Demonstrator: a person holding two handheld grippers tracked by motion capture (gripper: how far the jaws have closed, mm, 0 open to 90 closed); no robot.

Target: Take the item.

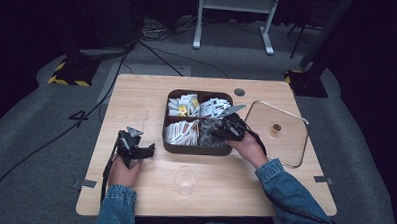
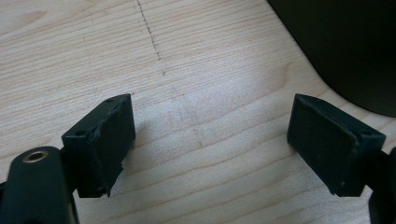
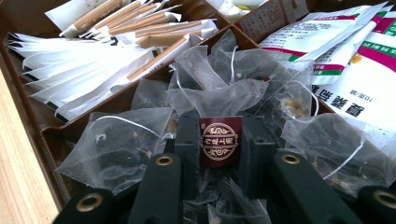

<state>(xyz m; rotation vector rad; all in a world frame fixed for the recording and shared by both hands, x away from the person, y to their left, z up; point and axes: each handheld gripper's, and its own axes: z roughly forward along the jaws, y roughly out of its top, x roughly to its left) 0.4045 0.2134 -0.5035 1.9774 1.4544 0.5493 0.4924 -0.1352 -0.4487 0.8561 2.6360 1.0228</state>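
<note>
A brown four-part tray point(image 1: 195, 149) sits in the middle of the table. Its front right compartment holds several mesh tea bags point(image 3: 219, 100). My right gripper point(image 1: 217, 130) reaches into that compartment. In the right gripper view its jaws point(image 3: 220, 140) are shut on a dark red paper tag point(image 3: 220, 135) with a gold emblem, which stands upright among the tea bags. My left gripper point(image 1: 147, 151) rests on the table left of the tray. Its jaws point(image 2: 210, 135) stand wide open over bare wood with nothing between them.
White and tan paper sachets point(image 3: 84, 65) fill the tray's front left compartment, and printed packets point(image 3: 355, 70) fill the back ones. A clear glass cup point(image 1: 185, 180) stands near the table's front edge. A glass lid point(image 1: 290, 145) with a gold knob lies right of the tray.
</note>
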